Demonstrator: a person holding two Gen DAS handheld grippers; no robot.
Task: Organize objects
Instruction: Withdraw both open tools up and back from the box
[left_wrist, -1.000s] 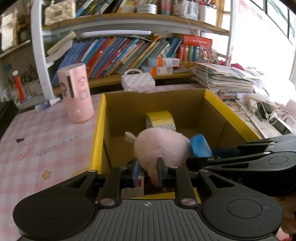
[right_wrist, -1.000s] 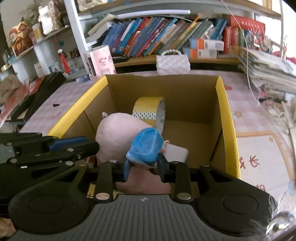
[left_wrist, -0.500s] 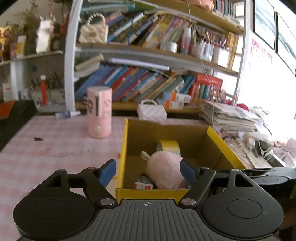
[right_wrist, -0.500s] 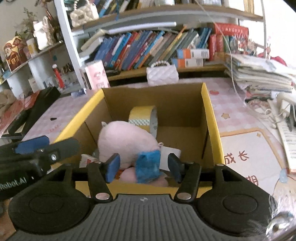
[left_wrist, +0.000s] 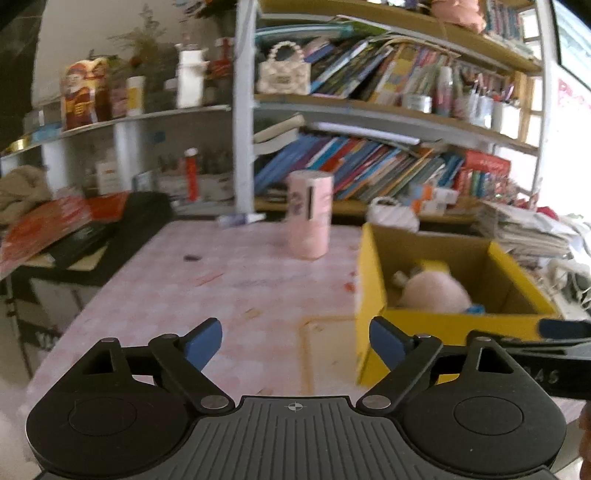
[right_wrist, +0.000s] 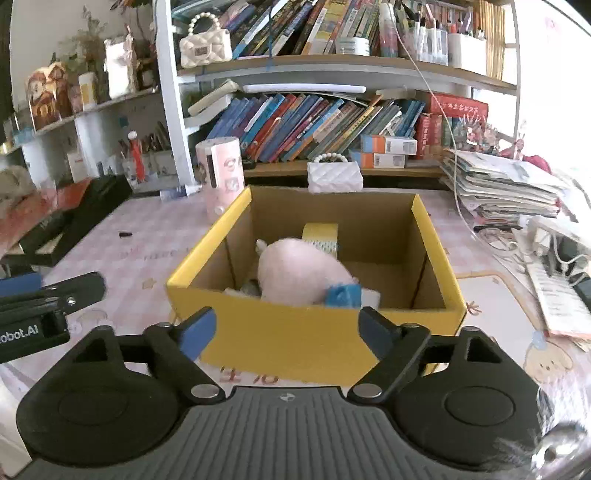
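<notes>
Yellow cardboard forms the open-topped box (right_wrist: 314, 332) that is set on the pink checked tablecloth (right_wrist: 147, 254); its inner walls are plain brown. Inside, a rounded pink plush toy (right_wrist: 299, 273) is seen near the front wall, with a roll of yellow tape (right_wrist: 320, 234) standing on edge just behind it toward the far wall. A crumpled blue piece (right_wrist: 343, 296) is lodged at the toy's right side, touching it, beside something white that cannot be made out.

The right gripper (right_wrist: 286, 328) is held just in front of the box's near wall, angled downward; its blue-padded jaws are opening and nothing lies between them. The left gripper (left_wrist: 295, 341) is held to the left of the box over bare tablecloth, also tilted down; its jaws are opening too, with nothing between them. That view is blurred.

A pink cylindrical canister (right_wrist: 221, 177) is stood upright beyond the box's far left corner, and a white quilted handbag (right_wrist: 334, 177) with a beaded handle is placed behind the far wall, below a shelf of leaning books (right_wrist: 314, 125)
</notes>
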